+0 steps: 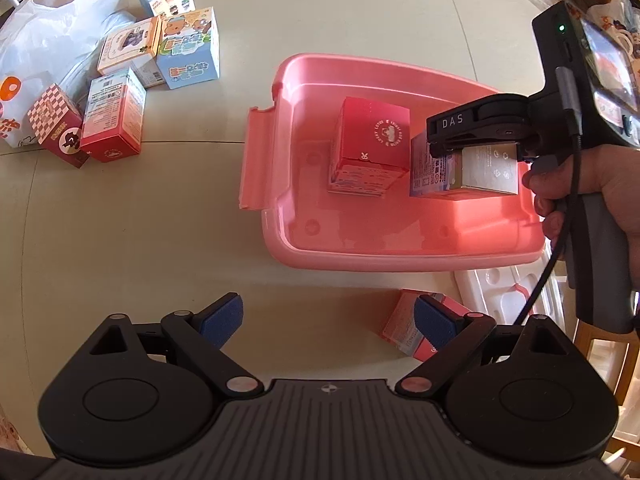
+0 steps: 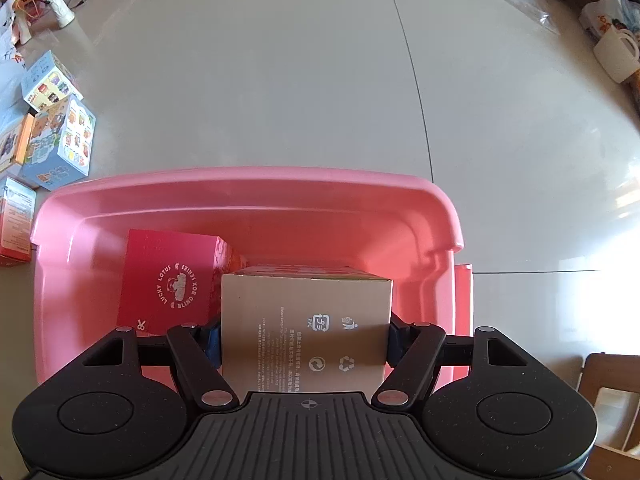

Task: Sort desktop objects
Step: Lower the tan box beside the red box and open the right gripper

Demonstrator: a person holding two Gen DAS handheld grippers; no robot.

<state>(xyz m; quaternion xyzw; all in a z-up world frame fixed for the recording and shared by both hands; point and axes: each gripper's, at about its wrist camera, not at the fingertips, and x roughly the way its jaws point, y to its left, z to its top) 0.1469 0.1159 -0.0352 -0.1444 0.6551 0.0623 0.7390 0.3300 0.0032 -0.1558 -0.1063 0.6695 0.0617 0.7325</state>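
A pink plastic bin (image 1: 304, 256) (image 2: 256, 184) sits mid-table. A red blind box (image 1: 372, 136) (image 2: 168, 276) stands inside it. My right gripper (image 1: 476, 148) (image 2: 306, 340) is shut on a silver-topped box (image 1: 486, 170) (image 2: 306, 320) and holds it inside the bin, right of the red box, low over the bin floor. My left gripper (image 1: 328, 324) is open and empty above the table in front of the bin. A pink box (image 1: 404, 324) lies on the table just behind its right finger.
Several small boxes (image 1: 120, 84) (image 2: 56, 140) cluster at the far left beside a white plastic bag (image 1: 52, 28). A white foam piece (image 1: 508, 292) lies by the bin's near right corner. A white mug (image 2: 616, 56) stands far right.
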